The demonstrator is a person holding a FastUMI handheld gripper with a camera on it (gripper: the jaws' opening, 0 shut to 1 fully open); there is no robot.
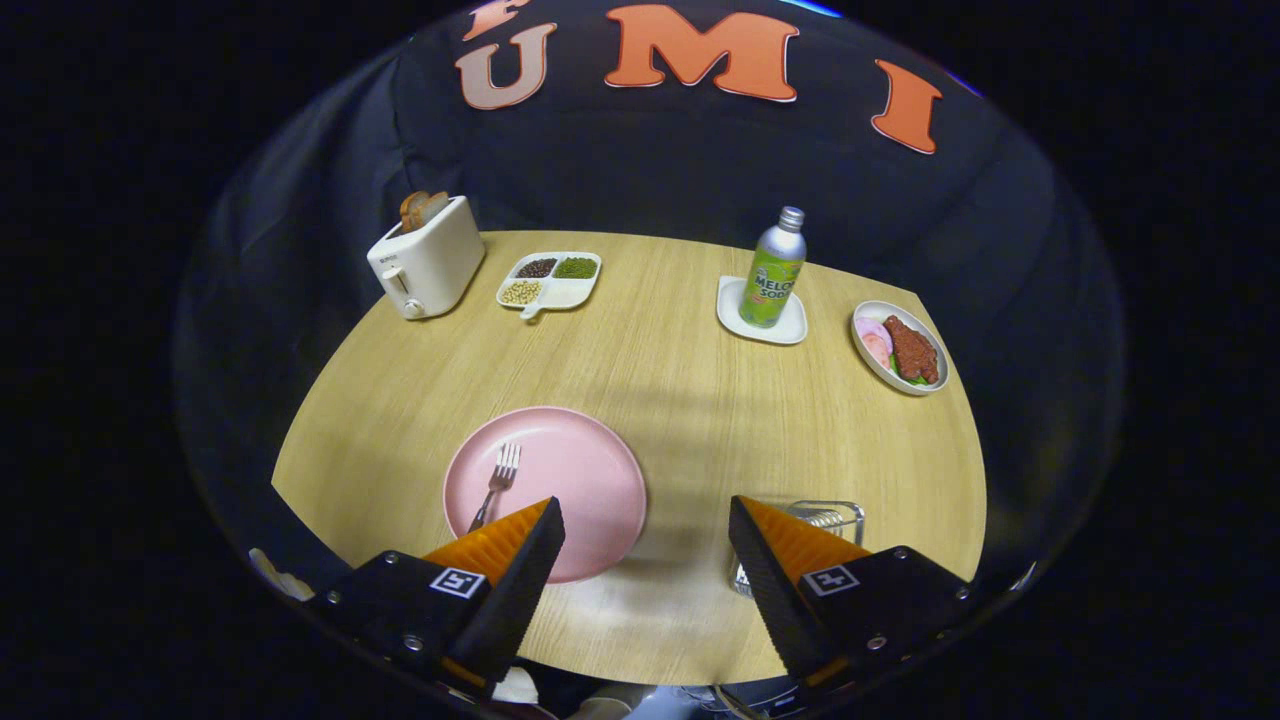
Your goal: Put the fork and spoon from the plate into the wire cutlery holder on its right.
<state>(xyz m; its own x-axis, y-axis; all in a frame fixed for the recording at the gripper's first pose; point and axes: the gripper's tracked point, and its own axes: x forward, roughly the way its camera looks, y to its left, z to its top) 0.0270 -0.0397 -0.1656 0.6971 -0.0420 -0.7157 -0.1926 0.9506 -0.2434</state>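
Pink round plate [590,480] at lower centre carries a steel fork [497,483]; the gripper [647,530] hovers wide open, empty, ready to descend.

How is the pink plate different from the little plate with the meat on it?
The pink plate is bigger and round; the white dish with meat looks smaller and oval. The pink plate holds a fork; the white dish holds food. The pink plate lies just ahead of the open claw; the white dish sits farther off, beside the bottle. Both rest on the table.
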